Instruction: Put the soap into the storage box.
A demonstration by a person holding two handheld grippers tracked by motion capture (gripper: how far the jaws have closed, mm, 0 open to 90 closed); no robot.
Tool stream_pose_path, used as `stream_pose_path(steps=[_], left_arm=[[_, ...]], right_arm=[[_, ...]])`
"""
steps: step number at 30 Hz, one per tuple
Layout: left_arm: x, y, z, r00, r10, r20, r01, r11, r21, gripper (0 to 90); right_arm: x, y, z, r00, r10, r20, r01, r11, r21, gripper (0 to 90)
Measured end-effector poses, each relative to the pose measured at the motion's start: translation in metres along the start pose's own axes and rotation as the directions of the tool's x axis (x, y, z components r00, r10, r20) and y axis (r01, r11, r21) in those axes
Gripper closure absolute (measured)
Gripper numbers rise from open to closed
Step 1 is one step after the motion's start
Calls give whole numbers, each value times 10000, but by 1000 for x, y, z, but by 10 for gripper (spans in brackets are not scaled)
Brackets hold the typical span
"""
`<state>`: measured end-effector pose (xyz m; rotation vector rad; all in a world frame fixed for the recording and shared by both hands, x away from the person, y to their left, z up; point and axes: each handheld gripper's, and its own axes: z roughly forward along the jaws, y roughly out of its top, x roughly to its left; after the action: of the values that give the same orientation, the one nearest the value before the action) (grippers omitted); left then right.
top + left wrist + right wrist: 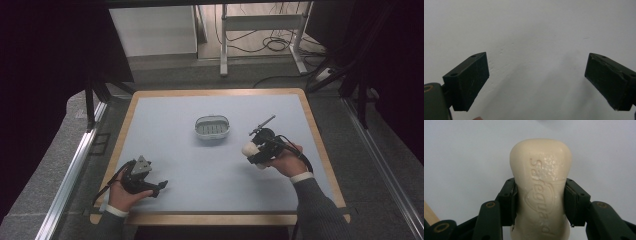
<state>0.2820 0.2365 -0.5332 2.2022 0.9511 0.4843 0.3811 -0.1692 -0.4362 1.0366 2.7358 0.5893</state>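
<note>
Dish [212, 127] sits mid-table [165, 115], slotted floor visible, nothing seen in it. Right gripper [540, 202] holds a cream soap bar [540, 182] clamped between its jaws, right of the dish and nearer the person. Left gripper [536, 80], near-left on the table, jaws wide apart, holds nothing.

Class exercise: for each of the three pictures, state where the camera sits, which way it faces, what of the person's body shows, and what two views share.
High view: above the person's side, facing forward and down on the table and dish; both hands, sleeves, left claw show.
Left gripper view: rides the left claw, looks along its open jaws at bare tabletop; a possible fingertip at the bottom edge.
Right gripper view: rides the right claw, faces the soap it clamps; no body visible.
Shared: high and right gripper views both show the soap.
</note>
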Motion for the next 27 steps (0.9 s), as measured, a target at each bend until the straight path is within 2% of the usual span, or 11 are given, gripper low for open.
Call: stream_pose_path(steps=[10,16,23,27], left_arm=[[0,0,0,10000,1,0,-1,10000,0,59],[-1,0,1,10000,14,4,-14,10000,41,59],[-1,0,1,10000,-2,-2,2,10000,22,59],[-1,0,1,10000,26,-20,-26,10000,53,59]], right_arm=[[-5,7,-2,9998,-182,54,182,9998,-86,496],[-9,17,-3,9985,-546,58,547,9981,-294,496],[-10,24,-1,9981,-613,25,613,9977,-276,495],[-14,30,1,9968,-803,-9,802,9965,-252,496]])
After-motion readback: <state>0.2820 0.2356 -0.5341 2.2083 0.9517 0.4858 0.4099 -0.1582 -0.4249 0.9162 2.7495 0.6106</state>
